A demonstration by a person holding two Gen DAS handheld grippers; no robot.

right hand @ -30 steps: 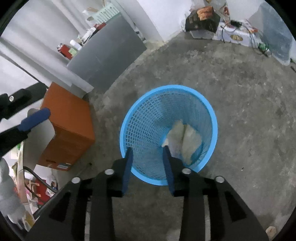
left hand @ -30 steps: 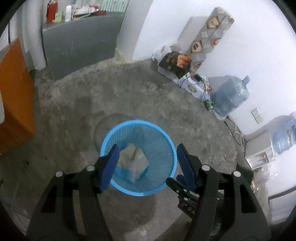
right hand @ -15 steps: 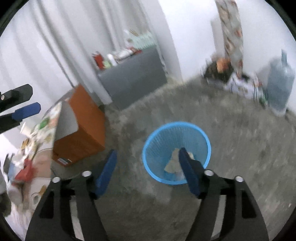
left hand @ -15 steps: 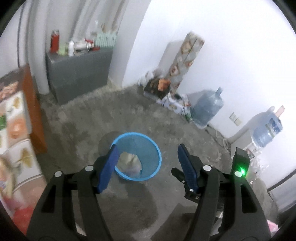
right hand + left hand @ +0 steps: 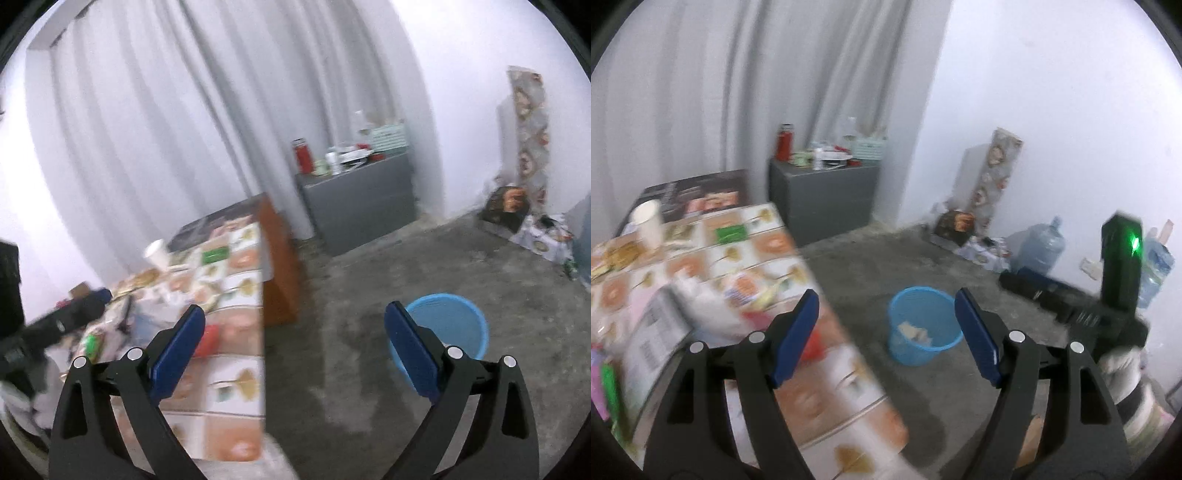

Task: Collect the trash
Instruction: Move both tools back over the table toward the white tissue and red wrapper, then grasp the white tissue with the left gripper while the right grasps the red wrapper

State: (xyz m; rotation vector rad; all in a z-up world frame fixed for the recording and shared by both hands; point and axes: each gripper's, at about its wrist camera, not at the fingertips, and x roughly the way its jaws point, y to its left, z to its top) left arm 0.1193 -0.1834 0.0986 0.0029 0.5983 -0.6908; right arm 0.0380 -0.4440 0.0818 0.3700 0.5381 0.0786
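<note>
A blue mesh basket (image 5: pixel 916 356) stands on the concrete floor with crumpled pale paper (image 5: pixel 914 330) lying in it. My left gripper (image 5: pixel 885 299) hangs well above and back from it, jaws opening with nothing between them. In the right wrist view the basket (image 5: pixel 476 332) sits low behind the right finger. My right gripper (image 5: pixel 295 310) is also opening and holds nothing. A table with a patterned cloth (image 5: pixel 768 258) carries blurred litter: a white bag (image 5: pixel 701 299), a white cup (image 5: pixel 646 221) and a red item (image 5: pixel 207 341).
A grey cabinet (image 5: pixel 823 199) with bottles on top stands by the curtain. Boxes (image 5: pixel 955 225) and water jugs (image 5: pixel 1041 251) line the right wall. An orange-brown cabinet side (image 5: pixel 280 266) edges the table. Bare floor lies between table and basket.
Both grippers rose and drew back from the basket, bringing the table into view on the left. The right jaws spread from narrow to wide; the left widened a little.
</note>
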